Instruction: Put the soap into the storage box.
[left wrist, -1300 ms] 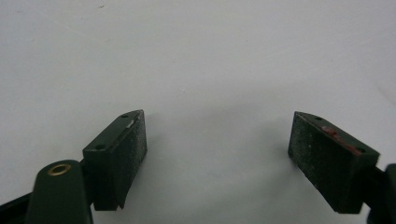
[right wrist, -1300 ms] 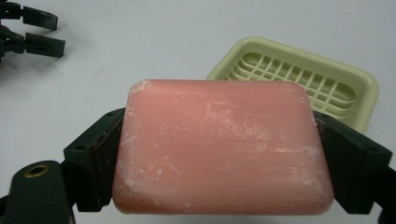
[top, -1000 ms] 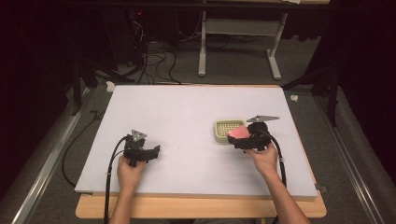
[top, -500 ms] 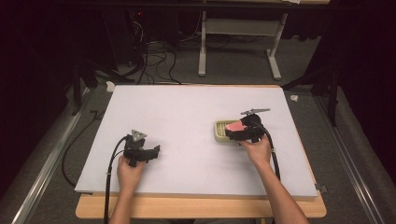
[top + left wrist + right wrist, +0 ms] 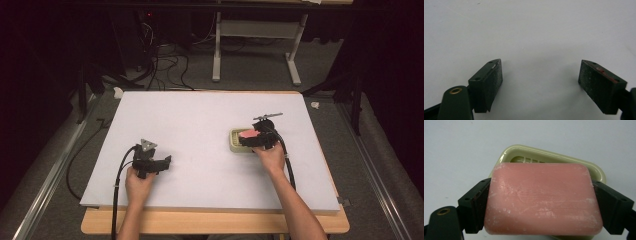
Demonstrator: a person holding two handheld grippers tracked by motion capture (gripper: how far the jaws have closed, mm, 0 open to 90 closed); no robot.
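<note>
A pink bar of soap [image 5: 544,198] is clamped between the jaws of my right gripper [image 5: 543,210], which is shut on it. The soap [image 5: 248,134] hangs over a pale yellow-green soap dish [image 5: 235,140] on the right half of the white table top [image 5: 200,125]. In the right gripper view the dish [image 5: 524,152] with its slotted floor shows just behind and under the bar. My left gripper [image 5: 164,162] rests low over the table at the front left, open, with nothing between its pads [image 5: 492,80].
The white board lies on a wooden table whose front edge [image 5: 210,222] shows at the bottom. Beyond the far edge are cables [image 5: 160,65] on the floor and a metal table frame [image 5: 255,45].
My right gripper has carried the soap leftward and away from me, from beside the dish to over it. The left gripper has stayed in place.
</note>
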